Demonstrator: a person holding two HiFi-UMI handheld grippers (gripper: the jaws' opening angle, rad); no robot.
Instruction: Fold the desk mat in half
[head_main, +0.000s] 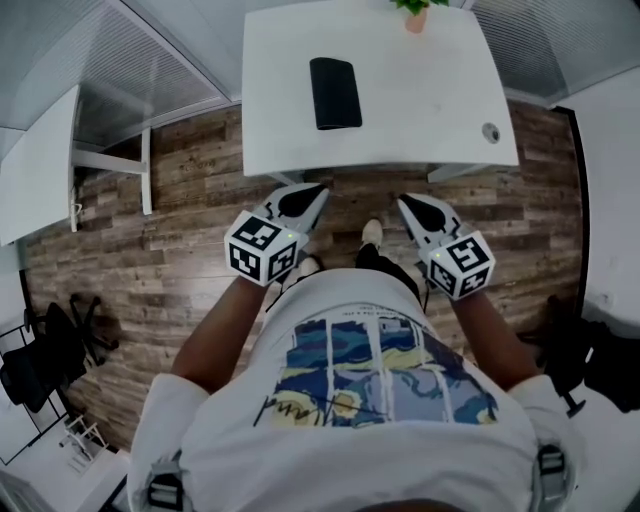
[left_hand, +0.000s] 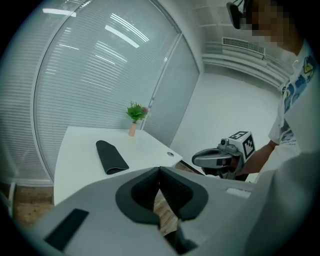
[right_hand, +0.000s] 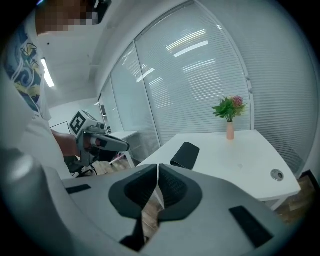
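Desk mat (head_main: 334, 93) already doubled over, lying flat on white surface (head_main: 430, 110), rear-left part. Looks soft, thin, light and floppy, so probably best pinched at free-edge corners. Left tongs (head_main: 312, 192) and right tongs (head_main: 408, 200) both closed, empty, well short of mat.

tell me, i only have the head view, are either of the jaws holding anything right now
Observer: No. The left gripper and the right gripper each have their jaws together with nothing between them.
Operator: ok and the mat just looks like a flat black patch to me, is it folded
Observer: It appears so. From the right gripper view, the desk mat lies on the white table and its edge toward the grippers is thick and rounded, like a doubled layer.
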